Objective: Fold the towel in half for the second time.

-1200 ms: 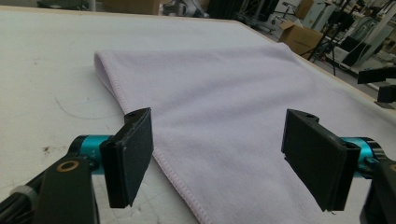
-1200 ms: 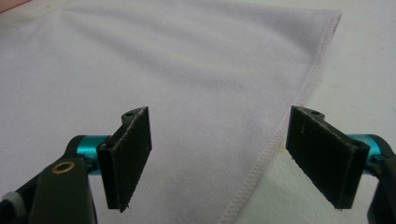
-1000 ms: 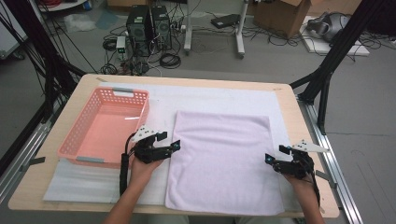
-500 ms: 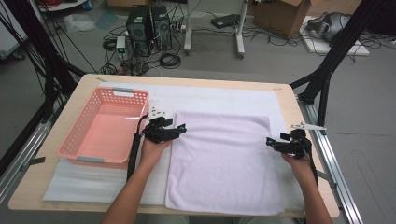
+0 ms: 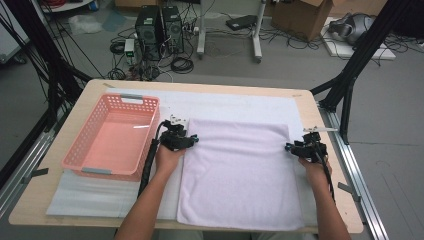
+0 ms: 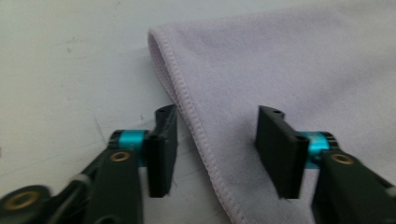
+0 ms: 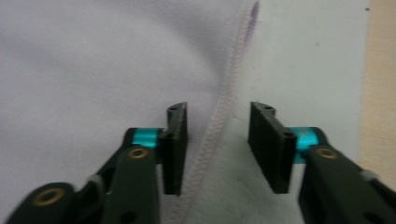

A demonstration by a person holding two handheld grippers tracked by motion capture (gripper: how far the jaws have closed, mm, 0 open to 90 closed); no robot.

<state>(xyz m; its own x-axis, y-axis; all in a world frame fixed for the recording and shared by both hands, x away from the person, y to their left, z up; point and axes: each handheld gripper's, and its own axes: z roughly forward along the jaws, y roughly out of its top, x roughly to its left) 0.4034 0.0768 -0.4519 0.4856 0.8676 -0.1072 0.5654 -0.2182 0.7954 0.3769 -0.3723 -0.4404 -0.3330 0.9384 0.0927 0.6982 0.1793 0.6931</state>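
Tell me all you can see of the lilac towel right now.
The lilac towel is a soft, fleecy-looking rectangle with stitched hems, spread flat on a white mat beside the pink basket. Its near edge reaches the table's front. The left tongs straddle its left hem near the far corner and the right tongs straddle its right hem. Both have just been closing with the hem between the jaws, not yet pinched. The hems curl slightly there.

Even, soft indoor light with faint shadows and no glare. The high view is slightly grainy. Both gripper views are blurred, the towel's (image 6: 289,60) stitched hem smeared.
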